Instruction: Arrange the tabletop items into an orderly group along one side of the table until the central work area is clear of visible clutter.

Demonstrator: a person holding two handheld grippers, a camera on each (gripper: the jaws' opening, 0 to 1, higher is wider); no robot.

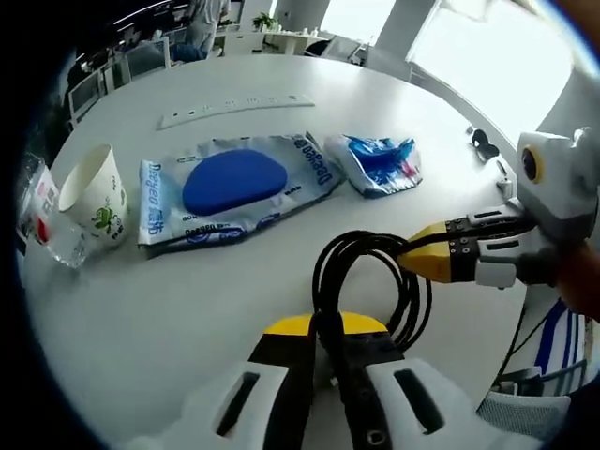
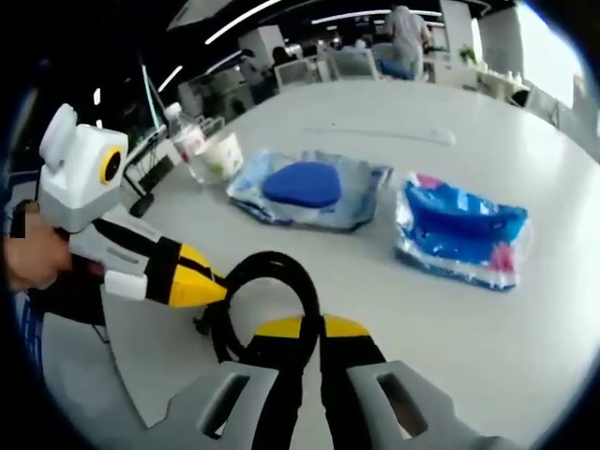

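A coiled black cable (image 1: 370,267) hangs just above the white table (image 1: 187,300). My left gripper (image 1: 325,330) is shut on the near end of the coil. From the right, my right gripper (image 1: 417,255) pinches the coil's far side with its yellow tips together. In the right gripper view the cable (image 2: 267,272) loops up from my right gripper (image 2: 311,330), which is shut on it, while the left gripper (image 2: 211,289) grips the loop from the left. Beyond lie a large packet with a blue oval (image 1: 234,183) and a small blue packet (image 1: 380,164).
A paper cup (image 1: 94,192) and a clear plastic bottle (image 1: 42,216) stand at the table's left edge. A long white strip (image 1: 234,108) lies farther back. A small dark item (image 1: 483,142) sits near the right edge. Chairs and desks stand beyond the table.
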